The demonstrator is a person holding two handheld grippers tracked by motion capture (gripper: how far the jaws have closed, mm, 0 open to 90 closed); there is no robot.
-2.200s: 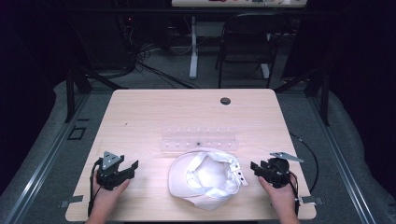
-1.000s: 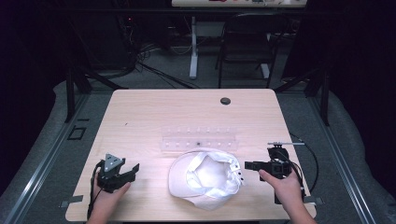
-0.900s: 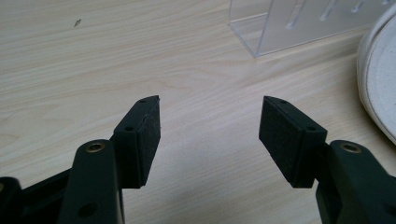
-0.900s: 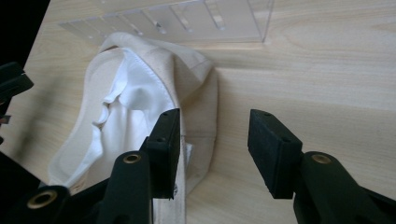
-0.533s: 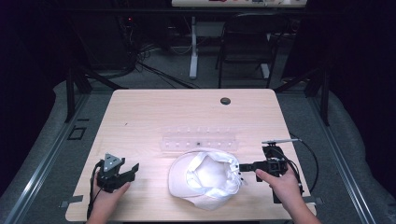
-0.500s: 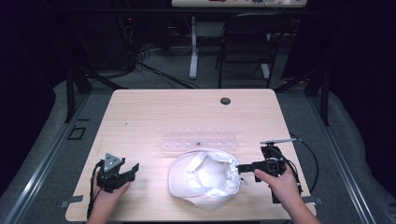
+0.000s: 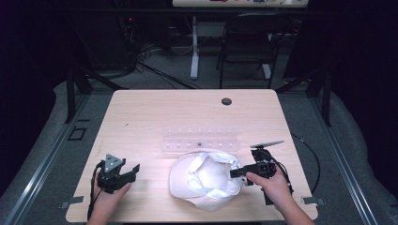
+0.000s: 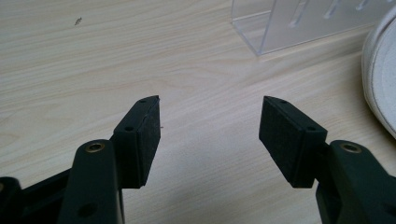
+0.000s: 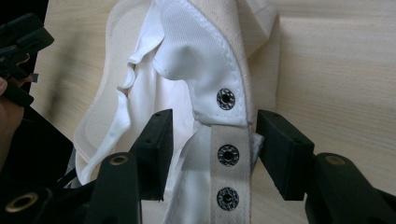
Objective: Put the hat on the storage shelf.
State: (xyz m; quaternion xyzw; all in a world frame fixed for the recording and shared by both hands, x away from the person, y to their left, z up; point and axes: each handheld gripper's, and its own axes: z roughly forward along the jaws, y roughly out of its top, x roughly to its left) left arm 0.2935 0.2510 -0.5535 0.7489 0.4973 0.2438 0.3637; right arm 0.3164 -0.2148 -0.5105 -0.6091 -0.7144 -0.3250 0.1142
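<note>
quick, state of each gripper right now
Left gripper: open, holding nothing, over bare wooden table.
Right gripper: open, jaws either side of the snap strap of the white cloth cap, not closed on it.

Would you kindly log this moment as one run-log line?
right tool: open, jaws straddling snap strap of upturned white fabric cap | left tool: open, empty, over light wooden table
</note>
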